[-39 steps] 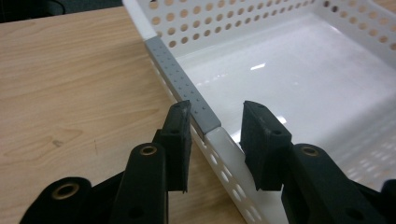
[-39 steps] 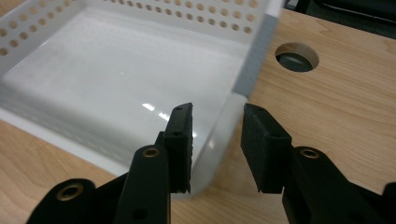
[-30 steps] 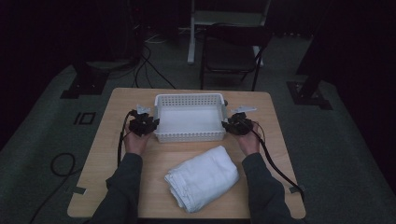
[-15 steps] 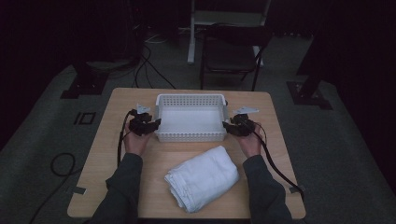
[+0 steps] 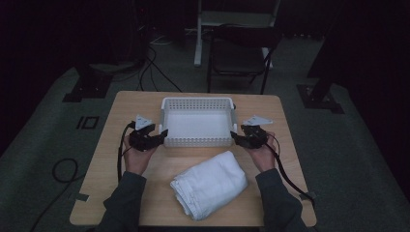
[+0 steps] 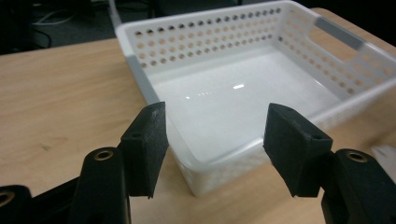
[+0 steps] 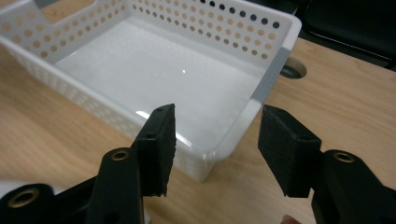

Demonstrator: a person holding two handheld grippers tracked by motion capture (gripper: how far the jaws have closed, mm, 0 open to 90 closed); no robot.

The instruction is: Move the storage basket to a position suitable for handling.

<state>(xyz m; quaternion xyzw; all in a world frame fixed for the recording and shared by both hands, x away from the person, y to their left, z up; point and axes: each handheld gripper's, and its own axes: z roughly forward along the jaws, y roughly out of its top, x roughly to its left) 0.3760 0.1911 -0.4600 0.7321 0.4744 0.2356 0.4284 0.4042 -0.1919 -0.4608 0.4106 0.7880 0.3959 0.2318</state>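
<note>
A white perforated basket (image 5: 197, 121) stands empty in the middle of the wooden table. My left gripper (image 5: 163, 134) sits just off its near left corner and my right gripper (image 5: 235, 137) just off its near right corner. In the left gripper view the jaws (image 6: 215, 144) have just been opening; the basket's corner (image 6: 205, 168) lies beyond the gap and the pads do not touch it. The right gripper view shows the same: the jaws (image 7: 215, 144) have just been opening and stand apart before the other near corner (image 7: 219, 154). A folded white towel (image 5: 210, 183) lies at the table's front.
The table (image 5: 290, 145) has bare wood at both sides of the basket. A round cable hole (image 7: 292, 70) sits behind the basket's right end. A dark chair (image 5: 241, 53) stands beyond the far edge, and cables lie on the floor at the left.
Both grippers have let go of the basket's ends, opened and drawn back toward the person. The basket and the towel have stayed in place.
</note>
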